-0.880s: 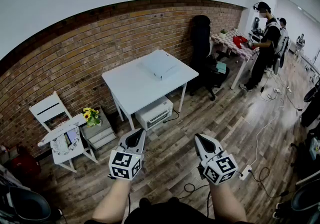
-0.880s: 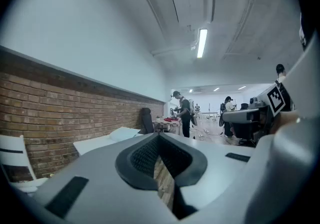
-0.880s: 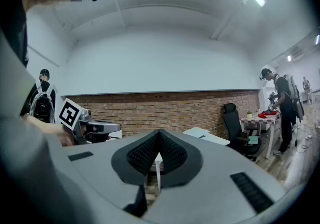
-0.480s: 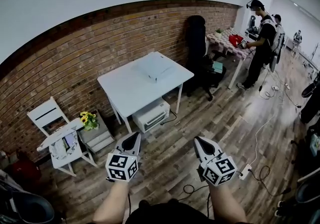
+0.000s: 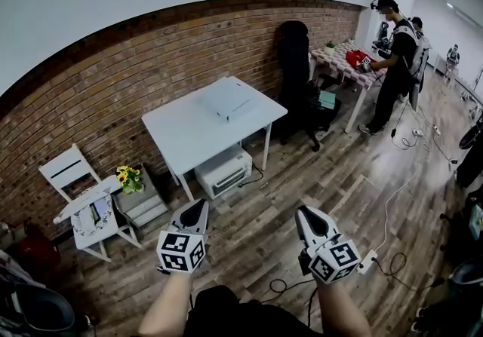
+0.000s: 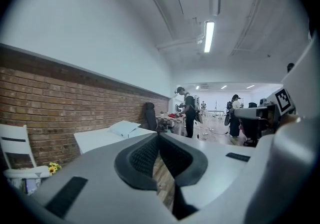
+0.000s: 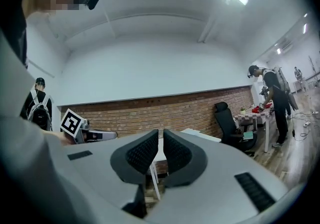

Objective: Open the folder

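Left hand-held gripper [image 5: 198,206] is pressed together, empty, above the floor [image 5: 256,241]. Folder [image 5: 227,102] lies flat on the white bench [image 5: 185,136] by the brick wall [image 5: 113,79], well apart from both hand-held grippers. Right hand-held gripper [image 5: 304,213] is pressed together too, nothing between its jaws.

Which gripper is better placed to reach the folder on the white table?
Left, slightly. The left gripper and right gripper are both shut, empty and well short of the white table, but the folder lies more in line with the left.
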